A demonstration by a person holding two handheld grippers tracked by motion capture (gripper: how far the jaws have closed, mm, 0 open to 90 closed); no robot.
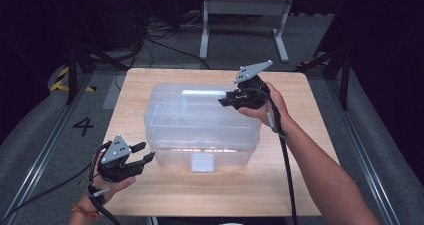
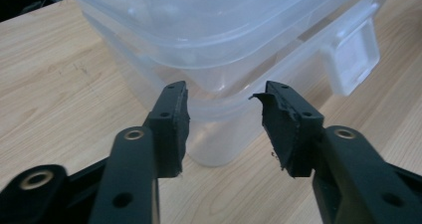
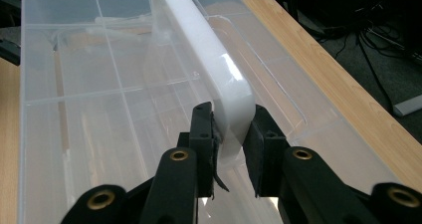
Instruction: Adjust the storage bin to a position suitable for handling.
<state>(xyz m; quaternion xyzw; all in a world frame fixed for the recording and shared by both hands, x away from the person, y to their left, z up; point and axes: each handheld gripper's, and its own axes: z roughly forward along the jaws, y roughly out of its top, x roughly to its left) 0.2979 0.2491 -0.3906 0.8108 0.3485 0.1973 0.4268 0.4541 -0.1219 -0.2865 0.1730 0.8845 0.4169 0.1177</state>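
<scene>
A clear plastic storage box [image 1: 200, 122] with a lid stands in the middle of the wooden table [image 1: 300, 180]. A white handle [image 1: 202, 92] runs along the lid's top. My right gripper [image 1: 224, 101] is shut on the near end of that handle [image 3: 214, 69], one jaw on each side, as the right gripper view [image 3: 231, 129] shows. My left gripper [image 1: 145, 152] stands open just off the box's front left corner [image 2: 219, 134], apart from it, with nothing between its fingers [image 2: 224, 104]. A white latch [image 1: 202, 162] hangs on the box's front wall.
Dividers show through the clear lid [image 3: 99, 109]. Bare table [image 2: 50, 84] lies to the left and in front of the box. Beyond the table's far edge, cables and a grey stand [image 1: 245, 15] are on the floor.
</scene>
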